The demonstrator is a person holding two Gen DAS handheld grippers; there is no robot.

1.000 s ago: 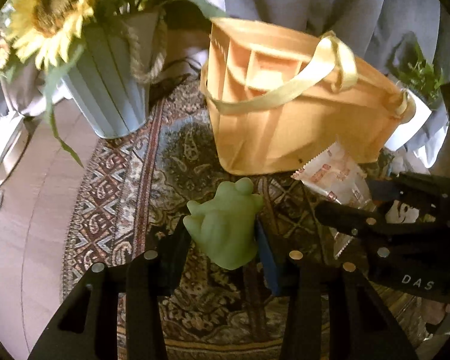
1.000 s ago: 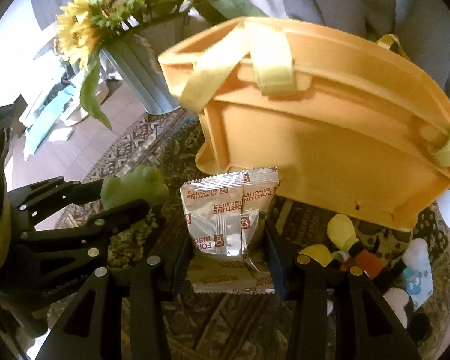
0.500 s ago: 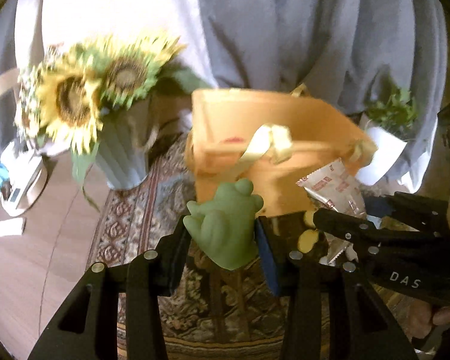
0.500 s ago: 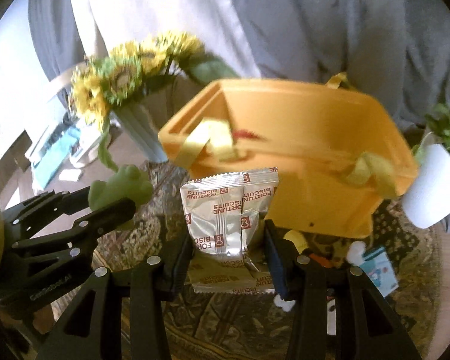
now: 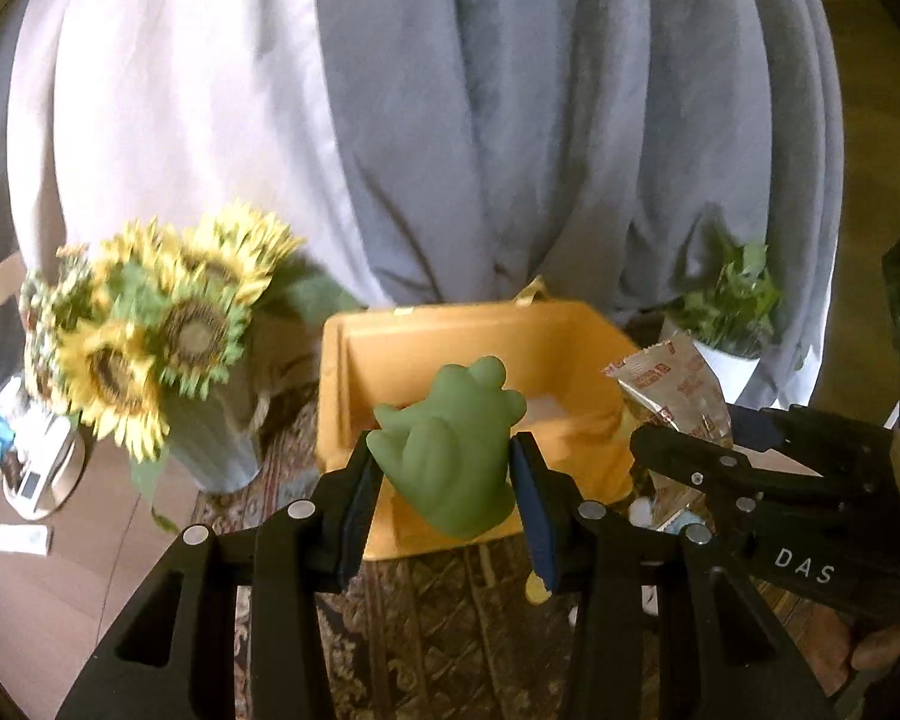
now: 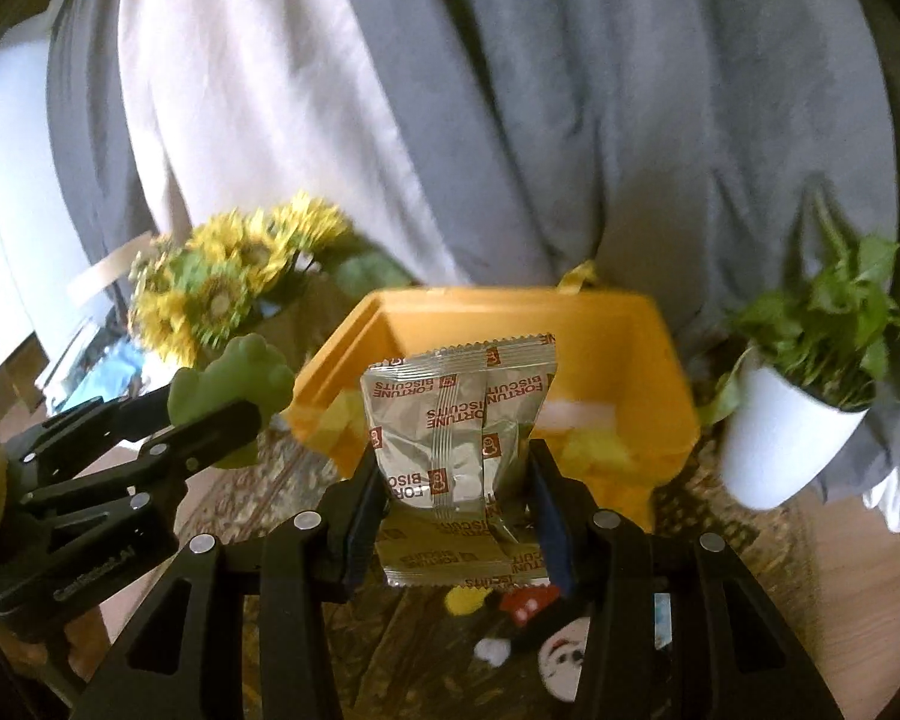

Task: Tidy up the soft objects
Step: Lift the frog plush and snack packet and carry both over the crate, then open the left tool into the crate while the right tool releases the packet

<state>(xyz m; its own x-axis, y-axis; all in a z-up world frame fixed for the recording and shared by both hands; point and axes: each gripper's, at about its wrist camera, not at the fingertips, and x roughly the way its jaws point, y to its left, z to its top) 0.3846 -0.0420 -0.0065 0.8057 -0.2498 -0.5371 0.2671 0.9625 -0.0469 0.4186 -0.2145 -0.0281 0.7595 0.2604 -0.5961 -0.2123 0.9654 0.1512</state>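
My left gripper (image 5: 447,489) is shut on a soft green frog toy (image 5: 450,441), held in the air in front of the open orange felt bag (image 5: 360,396). My right gripper (image 6: 459,501) is shut on a silver biscuit packet (image 6: 456,438) printed in red, also raised before the orange bag (image 6: 630,360). The two grippers hang side by side: the packet (image 5: 672,390) and the right gripper (image 5: 678,450) show at the right of the left wrist view, the frog (image 6: 228,384) and the left gripper (image 6: 210,420) at the left of the right wrist view.
A vase of sunflowers (image 5: 150,348) stands left of the bag on the patterned rug (image 5: 450,630). A white pot with a green plant (image 6: 792,420) stands to the right. Small plush toys (image 6: 528,606) lie on the rug below the packet. Grey and white curtains (image 5: 450,120) hang behind.
Both grippers have risen with the frog and the packet still gripped. The bag's open top has come into view from above, and the curtains fill more of each view.
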